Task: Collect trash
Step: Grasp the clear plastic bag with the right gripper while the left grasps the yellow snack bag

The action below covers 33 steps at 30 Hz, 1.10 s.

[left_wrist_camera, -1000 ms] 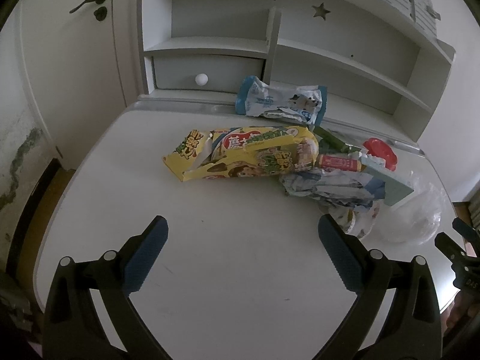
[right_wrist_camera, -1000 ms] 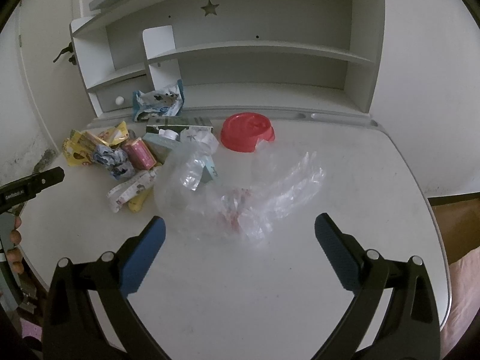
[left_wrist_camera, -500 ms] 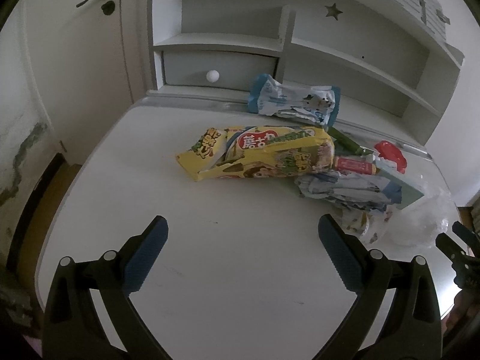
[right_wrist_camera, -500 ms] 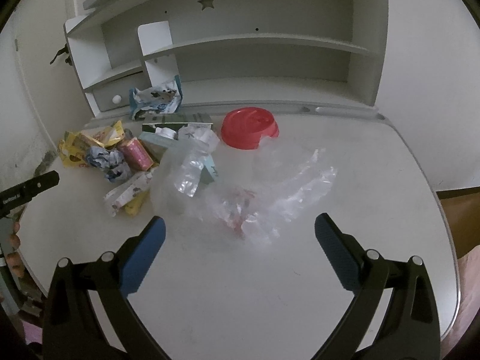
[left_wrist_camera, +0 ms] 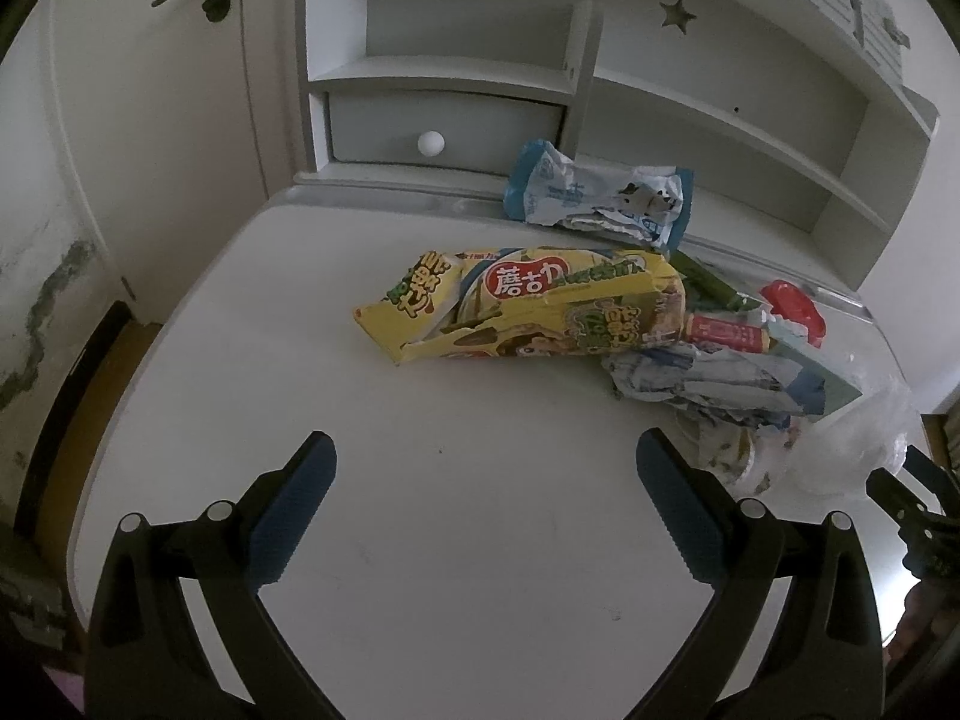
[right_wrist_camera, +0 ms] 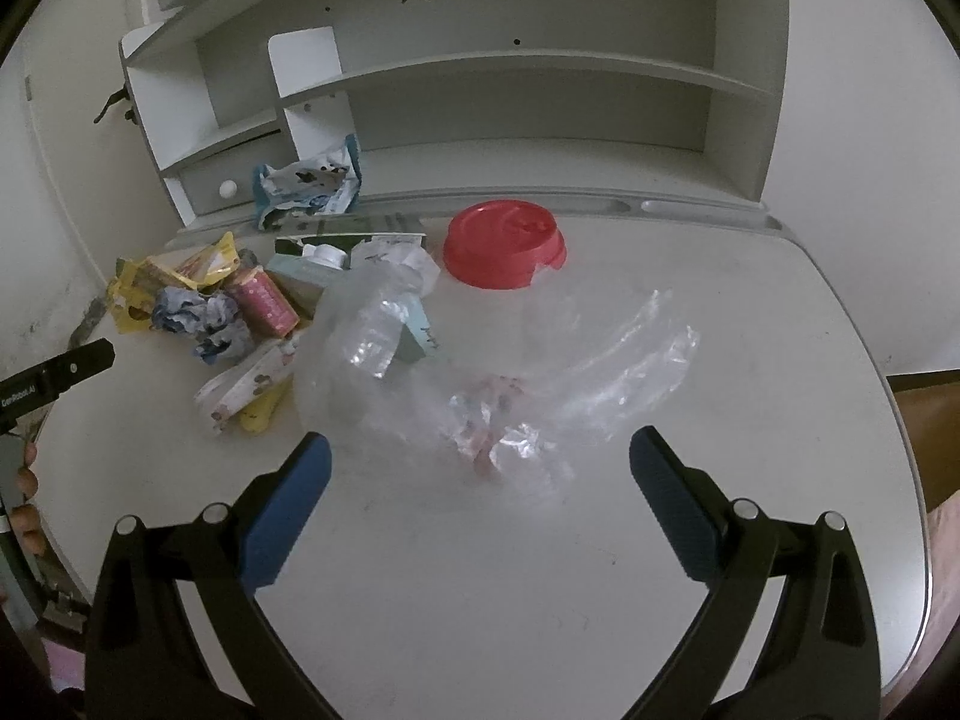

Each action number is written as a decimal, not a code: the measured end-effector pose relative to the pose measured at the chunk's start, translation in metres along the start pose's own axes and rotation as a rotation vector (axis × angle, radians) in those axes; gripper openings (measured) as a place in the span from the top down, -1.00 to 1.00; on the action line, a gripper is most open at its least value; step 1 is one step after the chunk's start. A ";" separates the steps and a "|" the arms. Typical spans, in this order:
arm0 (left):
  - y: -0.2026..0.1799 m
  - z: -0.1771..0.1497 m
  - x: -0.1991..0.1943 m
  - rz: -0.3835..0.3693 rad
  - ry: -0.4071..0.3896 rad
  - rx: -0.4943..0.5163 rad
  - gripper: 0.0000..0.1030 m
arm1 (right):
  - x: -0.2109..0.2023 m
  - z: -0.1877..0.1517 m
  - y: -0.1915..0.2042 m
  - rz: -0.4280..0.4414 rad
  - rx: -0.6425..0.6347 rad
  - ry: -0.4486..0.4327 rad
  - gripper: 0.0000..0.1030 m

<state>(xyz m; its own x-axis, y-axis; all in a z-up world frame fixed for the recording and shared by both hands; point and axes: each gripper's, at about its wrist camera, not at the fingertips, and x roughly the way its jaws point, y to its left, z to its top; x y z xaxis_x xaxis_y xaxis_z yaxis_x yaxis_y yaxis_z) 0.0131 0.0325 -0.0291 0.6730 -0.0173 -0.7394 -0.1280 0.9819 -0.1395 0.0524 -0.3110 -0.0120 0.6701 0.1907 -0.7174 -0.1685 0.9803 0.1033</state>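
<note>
Hand-held grippers gape wide, empty: left (left_wrist_camera: 483, 468) faces yellow wrapper (left_wrist_camera: 522, 312), right (right_wrist_camera: 480, 465) clear bag (right_wrist_camera: 480, 372).

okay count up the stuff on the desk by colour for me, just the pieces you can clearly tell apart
Yellow: 1, the yellow snack box
Blue and white: 2, the blue-white wrapper and the crumpled blue paper
Red or pink: 2, the red lid and the pink can
Clear: 1, the clear plastic bag
Total: 6; smaller scraps in the pile are too tangled to count.
</note>
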 end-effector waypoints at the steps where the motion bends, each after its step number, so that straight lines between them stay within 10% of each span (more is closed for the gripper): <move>1: 0.000 0.000 0.001 0.000 0.001 0.000 -0.89 | 0.000 0.000 -0.001 0.001 0.001 0.001 -0.87; 12: 0.015 0.020 0.014 -0.053 -0.025 0.098 -0.89 | 0.014 0.006 -0.014 0.031 0.083 0.008 -0.86; 22: -0.024 0.046 0.041 -0.064 0.002 0.498 -0.88 | 0.027 0.015 -0.031 0.088 0.170 -0.003 0.44; 29: -0.034 0.058 0.046 -0.128 0.020 0.514 0.55 | 0.003 0.029 -0.050 0.030 0.210 -0.108 0.56; 33: -0.027 0.066 0.034 -0.124 -0.030 0.432 0.77 | -0.010 0.036 -0.057 0.015 0.204 -0.152 0.56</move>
<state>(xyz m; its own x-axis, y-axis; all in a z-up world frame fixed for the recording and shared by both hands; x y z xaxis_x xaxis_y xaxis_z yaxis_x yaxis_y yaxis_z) 0.0881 0.0182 -0.0071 0.6860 -0.1410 -0.7138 0.2665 0.9616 0.0662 0.0813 -0.3671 0.0136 0.7724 0.1961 -0.6041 -0.0403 0.9644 0.2614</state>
